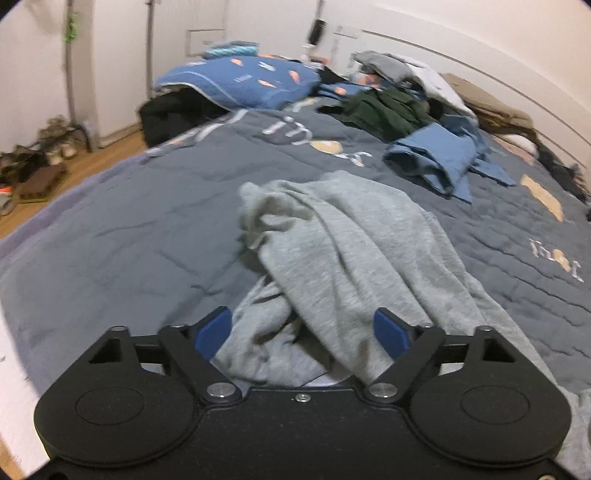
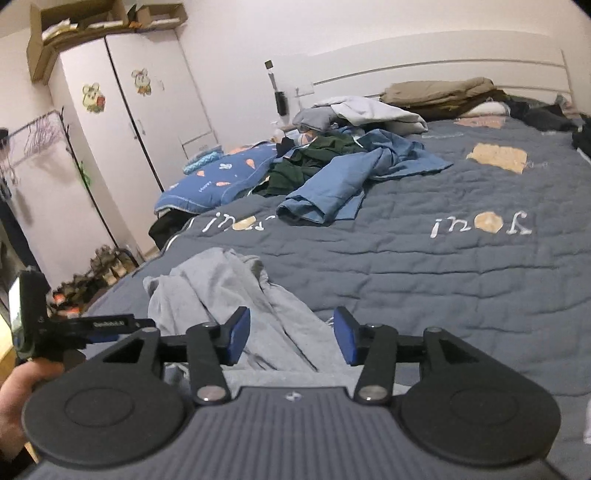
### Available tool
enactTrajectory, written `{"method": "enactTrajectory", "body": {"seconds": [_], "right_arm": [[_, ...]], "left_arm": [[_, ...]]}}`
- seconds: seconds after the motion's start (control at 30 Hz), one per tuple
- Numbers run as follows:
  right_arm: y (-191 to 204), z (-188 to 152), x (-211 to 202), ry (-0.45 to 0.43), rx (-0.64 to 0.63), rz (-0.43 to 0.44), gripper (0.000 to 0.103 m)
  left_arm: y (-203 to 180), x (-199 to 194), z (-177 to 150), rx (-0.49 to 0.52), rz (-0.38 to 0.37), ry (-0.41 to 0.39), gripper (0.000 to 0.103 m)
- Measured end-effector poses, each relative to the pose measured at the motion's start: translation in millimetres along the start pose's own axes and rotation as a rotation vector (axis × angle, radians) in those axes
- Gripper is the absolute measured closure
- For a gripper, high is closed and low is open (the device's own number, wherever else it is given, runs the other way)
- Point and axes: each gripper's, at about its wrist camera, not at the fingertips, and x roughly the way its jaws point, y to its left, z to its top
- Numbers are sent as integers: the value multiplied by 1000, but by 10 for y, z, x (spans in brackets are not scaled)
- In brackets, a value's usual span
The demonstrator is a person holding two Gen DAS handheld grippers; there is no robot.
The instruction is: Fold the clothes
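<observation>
A lived-in home bedroom. Ahead of the right claw, a wide bed under a grey-blue quilted bedspread (image 2: 424, 266) stitched with white letters and tan patches, backed by a white headboard (image 2: 443, 70). Far ahead, heaped unfolded laundry: a blue garment (image 2: 332, 184), a dark green one (image 2: 306, 162), a blue carrot-print quilt (image 2: 221, 181), tan folded bedding (image 2: 436, 92) by the headboard. To the left, a white wardrobe (image 2: 122, 122) with cartoon animal stickers, cardboard boxes (image 2: 92, 22) on top, a clothes rack with hangers (image 2: 40, 136). Low left, shoes (image 2: 99, 269) on a wooden floor (image 1: 66, 177).
</observation>
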Motion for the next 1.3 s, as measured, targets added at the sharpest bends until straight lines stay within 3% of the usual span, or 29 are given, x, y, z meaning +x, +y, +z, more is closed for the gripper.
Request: {"method": "enactTrajectory", "body": {"seconds": [0.37, 0.4, 0.47, 0.53, 0.63, 0.9, 1.07, 1.17, 1.2, 1.3], "right_arm": [[-119, -172, 108, 31, 58, 17, 53], [-112, -161, 99, 26, 60, 22, 53], [-100, -141, 86, 17, 64, 30, 53], [-101, -129, 78, 15, 66, 28, 53], [-115, -110, 50, 11, 72, 22, 53], [-248, 15, -142, -35, 110, 18, 53], [-402, 93, -249, -55, 136, 7, 52], [-519, 121, -278, -51, 143, -13, 50], [-551, 121, -278, -48, 144, -22, 50], [-603, 105, -256, -27, 129, -44, 47]], "left_arm": [[159, 345, 36, -202, -79, 67, 25], [173, 376, 39, -221, -85, 73, 30], [191, 430, 41, -253, -99, 83, 54], [68, 360, 20, -206, -136, 66, 92], [-118, 254, -11, -134, -192, 42, 97], [-621, -27, -102, 59, -344, -21, 99], [-1326, -231, -617, 307, -668, 84, 99], [-1633, -340, -946, 474, -719, 159, 99], [-1708, -368, -1039, 521, -719, 184, 94], [-1699, -548, -1116, 595, -691, 159, 65]]}}
